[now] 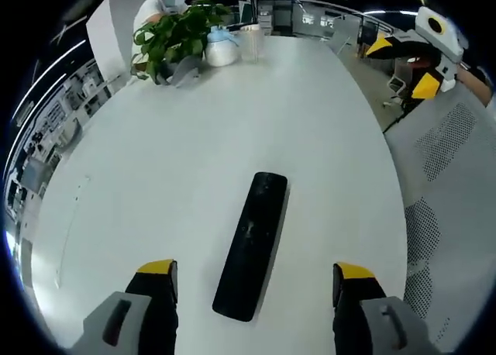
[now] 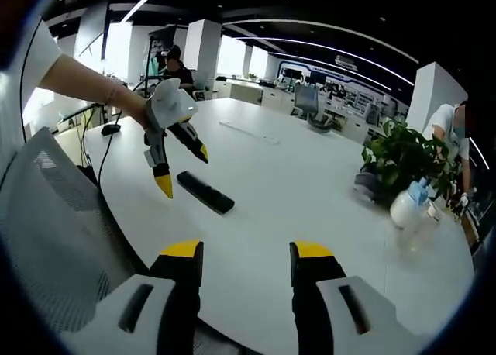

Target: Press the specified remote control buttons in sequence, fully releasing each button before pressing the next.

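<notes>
Pretty bright overall, ceiling light strips [image 2: 310, 41] doing the work. The white table [image 1: 194, 138] is nearly washed out, shadows super soft. Heavy fisheye bending at the edges, and the far plant [image 2: 403, 157] looks a bit blurry.

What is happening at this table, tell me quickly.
A person holds a gripper in each hand over a white table. The left gripper hangs open above a black remote control lying flat, not touching it. The right gripper is open and empty, further back from the remote. A potted plant and a white spray bottle stand at the far end. No button is being pressed yet.
</notes>
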### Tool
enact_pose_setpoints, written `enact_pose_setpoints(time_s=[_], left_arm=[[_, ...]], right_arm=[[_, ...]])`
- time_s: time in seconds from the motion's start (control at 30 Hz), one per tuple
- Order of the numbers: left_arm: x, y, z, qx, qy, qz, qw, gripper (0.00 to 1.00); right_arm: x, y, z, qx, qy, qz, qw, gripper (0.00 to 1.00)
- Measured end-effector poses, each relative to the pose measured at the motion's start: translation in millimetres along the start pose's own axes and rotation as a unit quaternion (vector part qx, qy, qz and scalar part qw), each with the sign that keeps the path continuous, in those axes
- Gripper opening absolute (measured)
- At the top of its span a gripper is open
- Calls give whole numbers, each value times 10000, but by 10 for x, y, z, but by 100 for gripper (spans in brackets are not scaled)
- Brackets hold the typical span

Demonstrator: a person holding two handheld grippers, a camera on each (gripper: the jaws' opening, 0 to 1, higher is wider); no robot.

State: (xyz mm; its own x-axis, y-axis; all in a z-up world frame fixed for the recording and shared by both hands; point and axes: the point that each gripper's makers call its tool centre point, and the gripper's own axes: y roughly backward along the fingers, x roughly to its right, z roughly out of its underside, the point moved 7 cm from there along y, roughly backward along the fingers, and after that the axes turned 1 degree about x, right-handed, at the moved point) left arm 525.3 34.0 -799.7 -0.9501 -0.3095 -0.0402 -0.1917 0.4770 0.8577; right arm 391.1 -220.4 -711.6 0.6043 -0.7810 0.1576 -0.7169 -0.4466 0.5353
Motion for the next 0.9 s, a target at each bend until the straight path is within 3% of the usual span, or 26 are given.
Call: enact_pose_setpoints(time_s=[0.53,0.9], left_arm=[[-104,-115,115,-376,27,168,9991,78],[-84,-139,105,-362,43,292,9989,68]], right_arm=[[0,-2,15,-82,19,-4,10000,46],[7,-2,25,-114,27,2,9999,45]])
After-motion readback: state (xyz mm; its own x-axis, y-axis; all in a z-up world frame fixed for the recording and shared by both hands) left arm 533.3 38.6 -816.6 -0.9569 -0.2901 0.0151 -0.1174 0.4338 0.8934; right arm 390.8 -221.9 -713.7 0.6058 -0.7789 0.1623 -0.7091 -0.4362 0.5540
